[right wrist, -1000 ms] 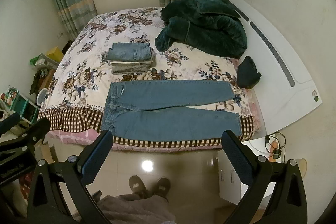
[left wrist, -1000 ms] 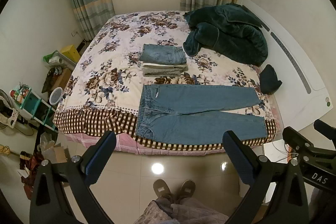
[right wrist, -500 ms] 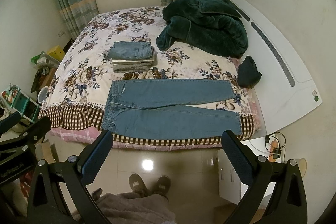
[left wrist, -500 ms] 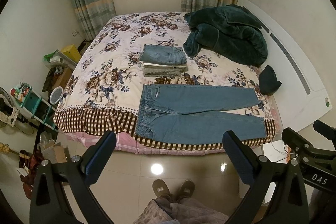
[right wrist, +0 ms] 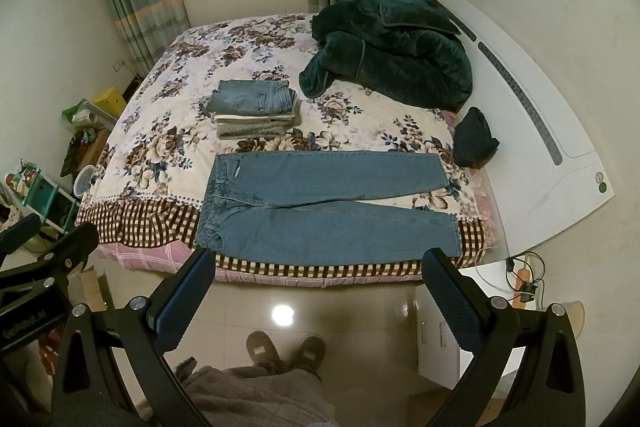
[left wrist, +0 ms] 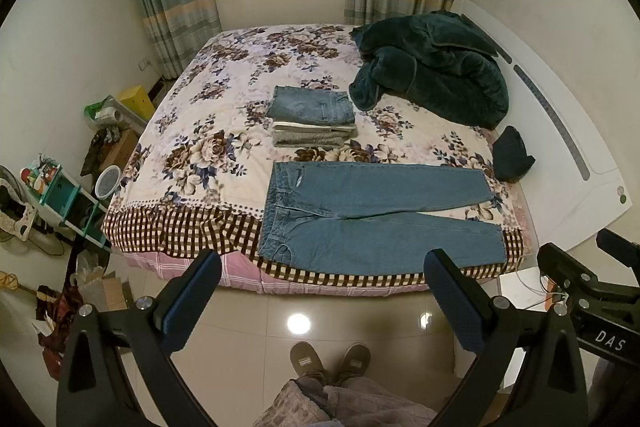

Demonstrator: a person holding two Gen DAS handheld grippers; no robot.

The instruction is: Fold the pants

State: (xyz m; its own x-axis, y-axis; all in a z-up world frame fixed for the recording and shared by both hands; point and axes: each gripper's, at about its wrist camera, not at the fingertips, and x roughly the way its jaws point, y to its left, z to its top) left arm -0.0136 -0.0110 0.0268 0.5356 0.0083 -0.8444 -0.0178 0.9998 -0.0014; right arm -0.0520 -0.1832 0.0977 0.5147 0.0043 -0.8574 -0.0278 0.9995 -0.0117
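A pair of blue jeans (left wrist: 376, 215) lies flat along the near edge of the bed, waist to the left, legs to the right; it also shows in the right wrist view (right wrist: 320, 207). A stack of folded pants (left wrist: 314, 117) sits behind the jeans (right wrist: 256, 113). My left gripper (left wrist: 320, 287) is open and empty, held above the floor short of the bed. My right gripper (right wrist: 316, 283) is open and empty, level with it.
A dark green quilt (left wrist: 432, 67) is heaped at the bed's far right, a dark cloth (left wrist: 512, 155) by the white headboard (left wrist: 560, 147). Shelves and clutter (left wrist: 60, 195) stand left of the bed. My slippered feet (left wrist: 328, 363) stand on glossy tiles.
Both views have shifted slightly down and closer to the bed. Both grippers stay open. The jeans have not moved.
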